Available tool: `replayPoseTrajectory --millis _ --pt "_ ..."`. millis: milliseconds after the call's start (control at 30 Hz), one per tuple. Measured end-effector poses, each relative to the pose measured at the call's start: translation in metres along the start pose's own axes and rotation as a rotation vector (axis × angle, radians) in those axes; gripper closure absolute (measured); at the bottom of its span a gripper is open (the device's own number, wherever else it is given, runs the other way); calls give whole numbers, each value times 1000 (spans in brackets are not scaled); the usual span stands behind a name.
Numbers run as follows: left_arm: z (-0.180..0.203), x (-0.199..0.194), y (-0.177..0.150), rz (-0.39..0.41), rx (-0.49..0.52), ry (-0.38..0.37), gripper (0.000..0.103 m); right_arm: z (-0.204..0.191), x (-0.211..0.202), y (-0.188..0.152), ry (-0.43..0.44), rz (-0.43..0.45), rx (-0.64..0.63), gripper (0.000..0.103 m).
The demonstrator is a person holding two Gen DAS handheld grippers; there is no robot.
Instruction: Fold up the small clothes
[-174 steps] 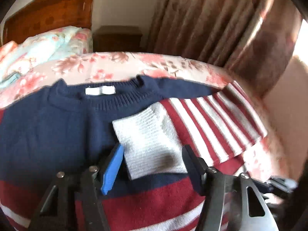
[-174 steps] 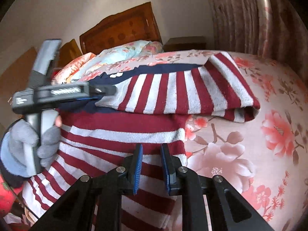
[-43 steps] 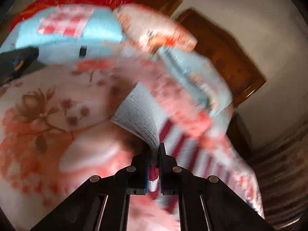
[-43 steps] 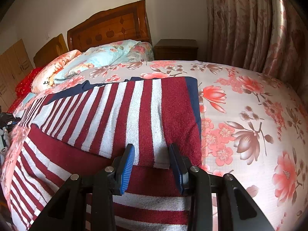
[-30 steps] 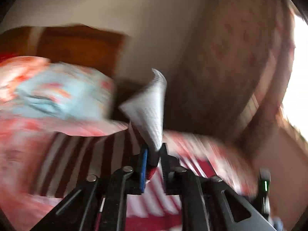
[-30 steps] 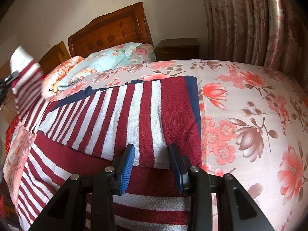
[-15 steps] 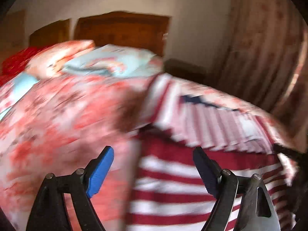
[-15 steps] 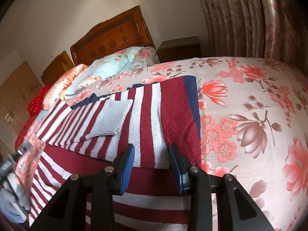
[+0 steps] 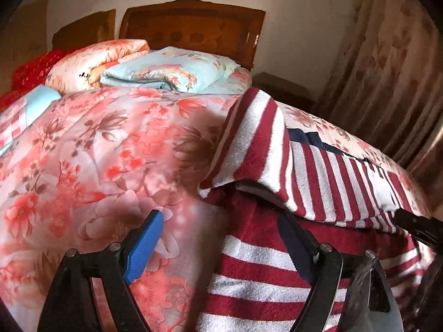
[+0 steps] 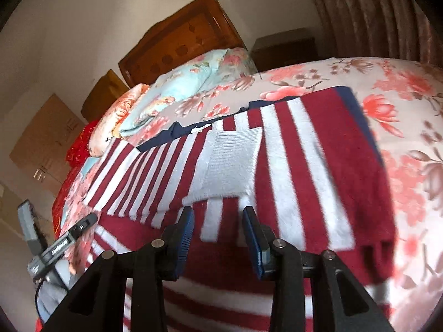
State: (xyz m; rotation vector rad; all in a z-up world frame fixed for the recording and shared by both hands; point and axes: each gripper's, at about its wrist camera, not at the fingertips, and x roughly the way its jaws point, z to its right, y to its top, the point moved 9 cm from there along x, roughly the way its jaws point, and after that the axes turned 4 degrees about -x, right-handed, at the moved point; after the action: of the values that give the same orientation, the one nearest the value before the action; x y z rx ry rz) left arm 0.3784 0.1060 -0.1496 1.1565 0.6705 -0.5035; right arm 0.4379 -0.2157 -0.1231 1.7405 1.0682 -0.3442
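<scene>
A red-and-white striped sweater (image 10: 332, 166) with a navy top lies flat on the flowered bed cover (image 10: 401, 127). Both striped sleeves are folded across its body, and the pale grey cuff (image 10: 229, 163) of the left one rests on top. My right gripper (image 10: 220, 235) hovers open just in front of that cuff, with nothing pinched between its blue pads. At the sweater's (image 9: 263, 276) left edge my left gripper (image 9: 218, 238) stands wide open and empty, below the fold of the sleeve (image 9: 254, 144). In the right wrist view, a gloved hand (image 10: 49, 296) carries the left gripper (image 10: 55, 246).
Folded quilts and pillows (image 9: 166, 72) are piled at the head of the bed before a wooden headboard (image 9: 193, 25). A dark nightstand (image 10: 285, 47) and heavy curtains (image 9: 387, 69) stand at the right. Bare bed cover (image 9: 83, 152) stretches left of the sweater.
The left gripper swung the sleeve by its cuff across the sweater, let go, opened wide and sank to the sweater's left edge. The right gripper stayed open and shifted slightly.
</scene>
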Motion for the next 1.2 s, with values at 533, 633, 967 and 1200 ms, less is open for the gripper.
replayPoseTrajectory --millis 533,633,967,1200 --pt "-17 8 -3 -39 -84 56 0 -32 -36 50 -9 200 -58 96" --pt "-19 10 -4 -48 -83 72 0 -16 -59 60 -60 246 -69 96" --pt "-17 11 -5 -58 -71 70 0 59 -28 21 -144 117 27 94" --pt "-3 -16 17 58 -60 -16 0 73 -61 11 -353 117 34 85"
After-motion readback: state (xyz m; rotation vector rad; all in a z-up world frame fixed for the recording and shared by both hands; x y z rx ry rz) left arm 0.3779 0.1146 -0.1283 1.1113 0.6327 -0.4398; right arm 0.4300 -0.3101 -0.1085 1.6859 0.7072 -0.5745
